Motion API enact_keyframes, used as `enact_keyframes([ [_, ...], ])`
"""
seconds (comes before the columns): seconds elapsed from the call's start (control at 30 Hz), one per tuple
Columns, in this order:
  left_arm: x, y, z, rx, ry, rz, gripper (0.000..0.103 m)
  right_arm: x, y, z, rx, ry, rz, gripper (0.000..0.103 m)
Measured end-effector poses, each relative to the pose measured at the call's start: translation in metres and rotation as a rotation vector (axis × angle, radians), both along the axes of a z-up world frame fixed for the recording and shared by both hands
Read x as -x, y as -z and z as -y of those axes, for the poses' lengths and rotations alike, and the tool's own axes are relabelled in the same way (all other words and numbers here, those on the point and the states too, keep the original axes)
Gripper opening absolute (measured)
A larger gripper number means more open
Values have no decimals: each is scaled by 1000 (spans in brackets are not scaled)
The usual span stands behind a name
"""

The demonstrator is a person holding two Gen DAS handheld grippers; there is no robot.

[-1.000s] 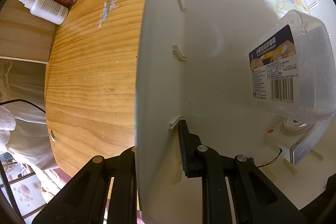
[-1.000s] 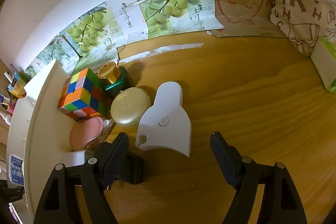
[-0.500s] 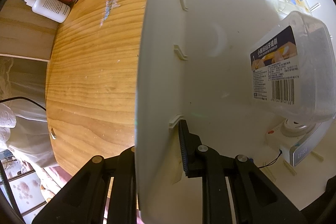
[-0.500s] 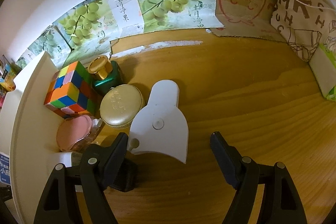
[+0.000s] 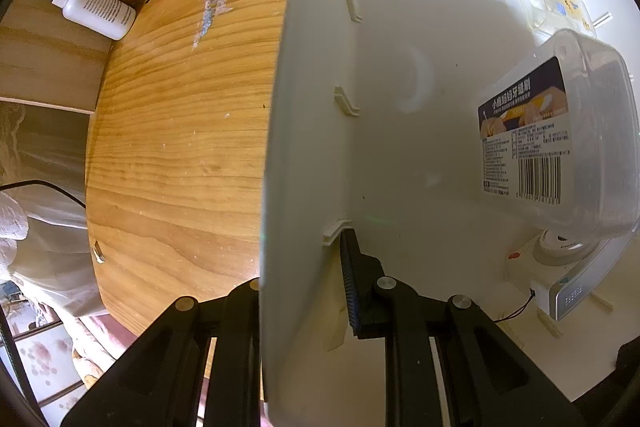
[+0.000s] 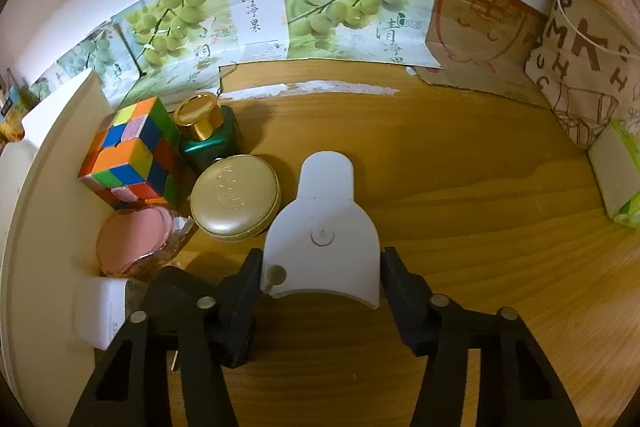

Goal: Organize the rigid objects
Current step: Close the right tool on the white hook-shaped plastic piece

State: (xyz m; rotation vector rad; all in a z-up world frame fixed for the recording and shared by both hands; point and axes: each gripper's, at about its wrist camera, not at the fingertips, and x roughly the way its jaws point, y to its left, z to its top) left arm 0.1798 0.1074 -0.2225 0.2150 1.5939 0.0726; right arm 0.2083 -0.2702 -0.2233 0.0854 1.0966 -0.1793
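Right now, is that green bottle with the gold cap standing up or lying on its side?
Standing up. The green bottle rests on its base on the wooden table, gold cap on top, between the colour cube and the round gold case.

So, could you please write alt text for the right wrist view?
The right claw is closing around a flat white plastic piece lying on a wooden table. To its left sit a gold round tin, a colour cube and a green bottle.

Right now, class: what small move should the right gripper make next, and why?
Probably finish closing, then lift. The right gripper's jaws are closing with the white scoop-shaped piece between them, its wide end at the pads, still flat on the wooden table.
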Motion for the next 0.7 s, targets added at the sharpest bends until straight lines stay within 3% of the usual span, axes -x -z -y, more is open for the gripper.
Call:
enact_keyframes([
  [0.7, 8, -6, -3, 23, -8, 44, 20, 16, -17, 15, -8, 53, -12, 56],
])
